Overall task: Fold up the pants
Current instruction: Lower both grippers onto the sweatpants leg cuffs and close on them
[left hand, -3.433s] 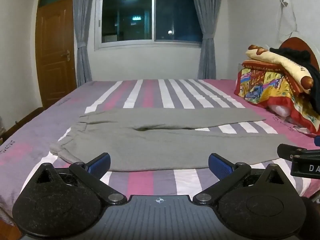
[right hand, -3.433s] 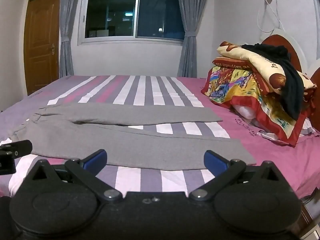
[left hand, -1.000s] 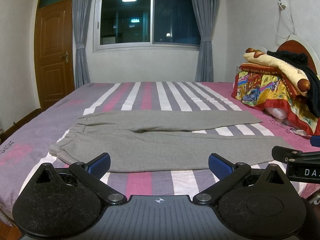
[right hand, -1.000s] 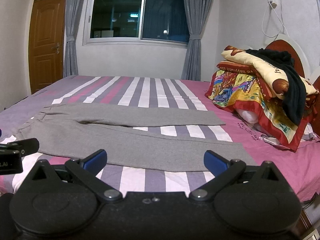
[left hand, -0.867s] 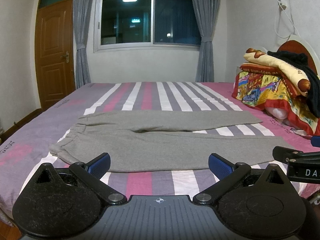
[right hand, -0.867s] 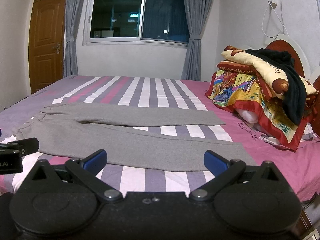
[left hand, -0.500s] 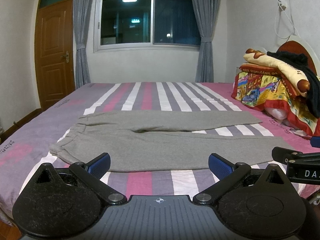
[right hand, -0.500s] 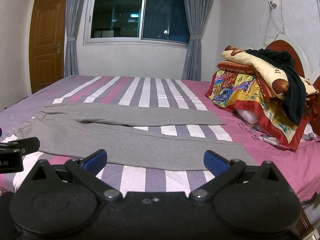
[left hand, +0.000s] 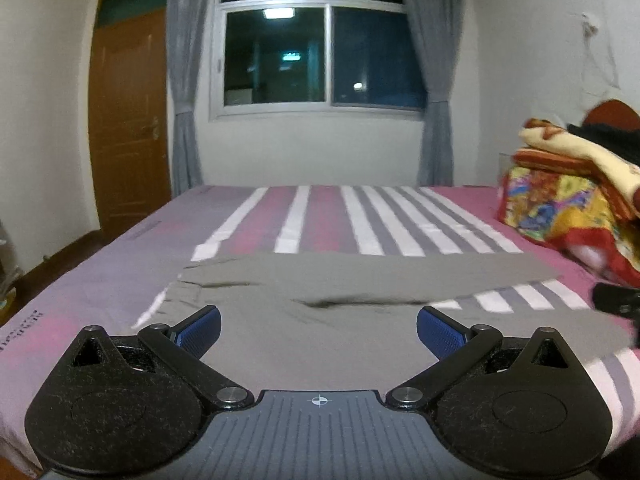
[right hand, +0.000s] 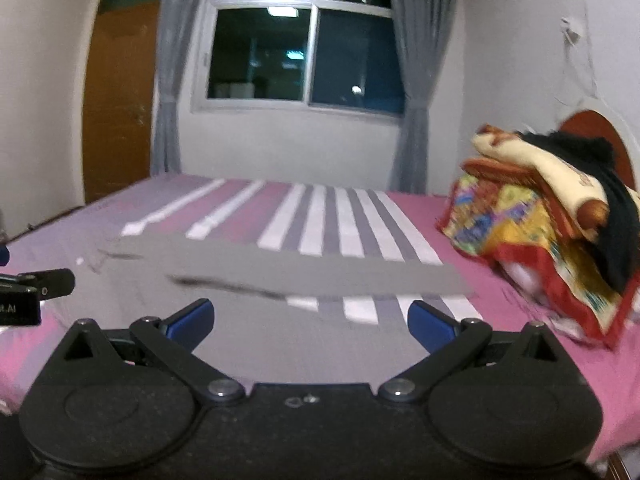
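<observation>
A: Pants (left hand: 340, 320) look?

B: Plain grey, soft knit, spread flat on the striped bed (left hand: 100, 280). Both views are motion-blurred, so no fine detail. Waist end is at left w/ a few wrinkles; the two legs run off to the right. A dark crease sits at the crotch where the legs split.

A: Long axis?

B: Left-right across the bed, waist left, cuffs right. Far leg (right hand: 320, 272) ends in a straight cuff edge at right; near leg lies closest to the grippers, w/ a strip of striped sheet showing between the legs toward the cuff end.

A: Where are they vs. the grippers?

B: Near half of the bed, directly under and ahead of both. Left gripper (left hand: 319, 328) is over the waist/crotch part, spread wide, blue pads (left hand: 200, 326) apart, nothing between them. Right gripper (right hand: 310, 320) is over the near leg, further right, also spread wide and empty. Can't tell if either touches the cloth.

A: Anything holding stuff?

B: No real containers. Far right on the bed, a pile of folded colourful blankets (right hand: 520, 232) w/ a black garment (right hand: 612, 216) draped on top, well apart from the pants. Behind: brown door (left hand: 128, 120) at left, dark window (left hand: 320, 52) w/ grey curtains (left hand: 184, 80) in the middle.
</observation>
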`<state>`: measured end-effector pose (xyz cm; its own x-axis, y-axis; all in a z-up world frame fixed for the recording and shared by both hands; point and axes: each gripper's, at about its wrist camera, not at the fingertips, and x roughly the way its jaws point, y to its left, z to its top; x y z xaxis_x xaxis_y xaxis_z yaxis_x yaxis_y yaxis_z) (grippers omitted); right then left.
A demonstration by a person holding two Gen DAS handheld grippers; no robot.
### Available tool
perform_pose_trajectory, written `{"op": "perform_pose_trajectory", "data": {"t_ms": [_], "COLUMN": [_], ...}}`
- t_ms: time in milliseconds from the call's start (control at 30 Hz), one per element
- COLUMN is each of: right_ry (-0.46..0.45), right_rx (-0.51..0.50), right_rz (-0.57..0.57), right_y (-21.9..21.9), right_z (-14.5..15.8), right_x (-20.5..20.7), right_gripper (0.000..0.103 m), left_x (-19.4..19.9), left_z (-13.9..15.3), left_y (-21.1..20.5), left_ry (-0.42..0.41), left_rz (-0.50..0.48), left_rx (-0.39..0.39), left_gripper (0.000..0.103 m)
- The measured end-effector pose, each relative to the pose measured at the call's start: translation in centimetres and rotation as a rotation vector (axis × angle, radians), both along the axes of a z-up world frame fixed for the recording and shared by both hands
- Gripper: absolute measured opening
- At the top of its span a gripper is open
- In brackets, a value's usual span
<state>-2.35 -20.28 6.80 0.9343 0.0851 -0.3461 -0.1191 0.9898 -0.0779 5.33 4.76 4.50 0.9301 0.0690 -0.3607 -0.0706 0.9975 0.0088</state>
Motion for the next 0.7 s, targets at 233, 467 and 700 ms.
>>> {"op": "perform_pose_trajectory", "data": {"t_ms": [233, 467, 700], "right_ry": [0.004, 0.054, 0.12], "right_rx": [-0.027, -0.057, -0.098], "right_rz": [0.128, 0.207, 0.348], "right_y": [0.8, 3.0, 6.0], "right_z": [1.1, -1.3, -5.2], "right_x": [7.8, 17.3, 27.8], "right_gripper": [0.103, 0.102, 0.076], "left_x": [7.5, 18.3, 30.2], "left_z": [-0.3, -3.6, -8.1], "left_y": [7.5, 15.5, 22.4], "left_ry": [0.031, 0.146, 0.266], "left_rz": [-0.01, 0.045, 0.014], "left_rx": [-0.034, -0.033, 0.011], "left_gripper": [0.103, 0.103, 0.102]}}
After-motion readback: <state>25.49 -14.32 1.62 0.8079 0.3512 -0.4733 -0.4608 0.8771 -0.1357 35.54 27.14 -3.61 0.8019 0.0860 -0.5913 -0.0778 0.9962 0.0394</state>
